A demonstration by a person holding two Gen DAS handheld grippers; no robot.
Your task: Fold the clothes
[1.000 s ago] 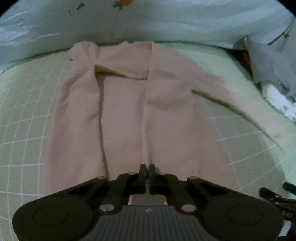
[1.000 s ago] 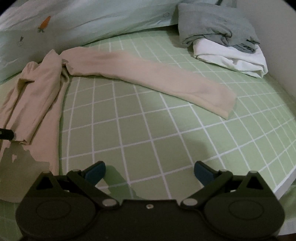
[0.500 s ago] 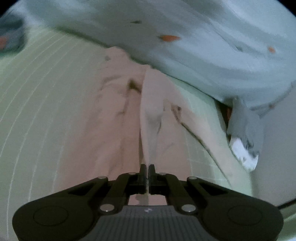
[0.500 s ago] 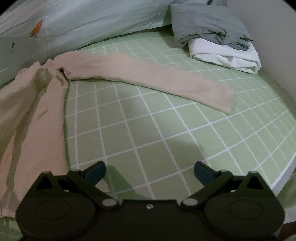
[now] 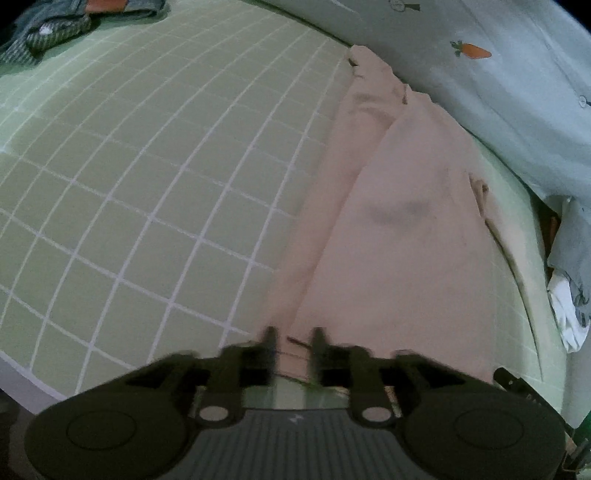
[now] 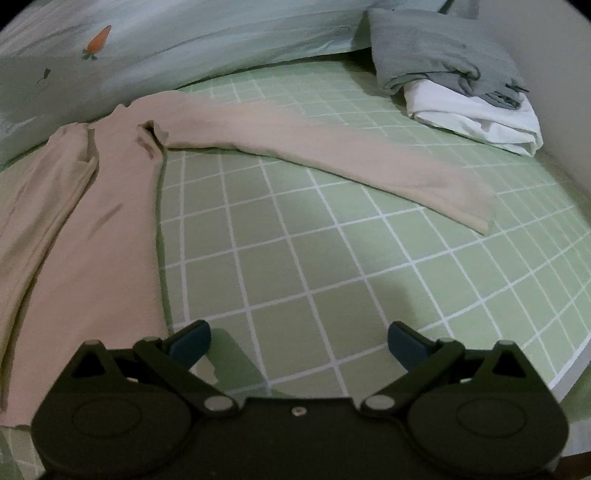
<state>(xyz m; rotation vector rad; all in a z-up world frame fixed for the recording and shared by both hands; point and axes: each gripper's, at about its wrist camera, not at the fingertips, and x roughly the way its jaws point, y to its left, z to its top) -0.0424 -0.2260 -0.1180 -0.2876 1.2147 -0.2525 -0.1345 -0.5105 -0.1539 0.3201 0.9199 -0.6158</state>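
A beige long-sleeved top [image 5: 388, 221] lies on the green checked bed sheet [image 5: 147, 166], its left side folded over the body. My left gripper [image 5: 294, 341] hovers at the near hem of that fold. Its jaws are opening, with the cloth lying in the gap and neither pad pressing on it. In the right wrist view the top [image 6: 92, 240] fills the left side, and one sleeve [image 6: 332, 158] stretches out flat to the right. My right gripper [image 6: 299, 343] stands open over bare sheet [image 6: 332, 277], just right of the top's edge, with nothing between its fingers.
A pale blue duvet with carrot prints [image 6: 184, 44] bounds the far side. Folded grey and white clothes [image 6: 461, 92] are stacked at the back right near the wall. Dark clothes [image 5: 55, 26] lie at the far left. The mattress edge [image 5: 22, 380] runs close by on the left.
The left gripper carried the pinched hem across the body, rolling as it went, and its jaws have now parted off the cloth. The right gripper stayed wide open and barely shifted.
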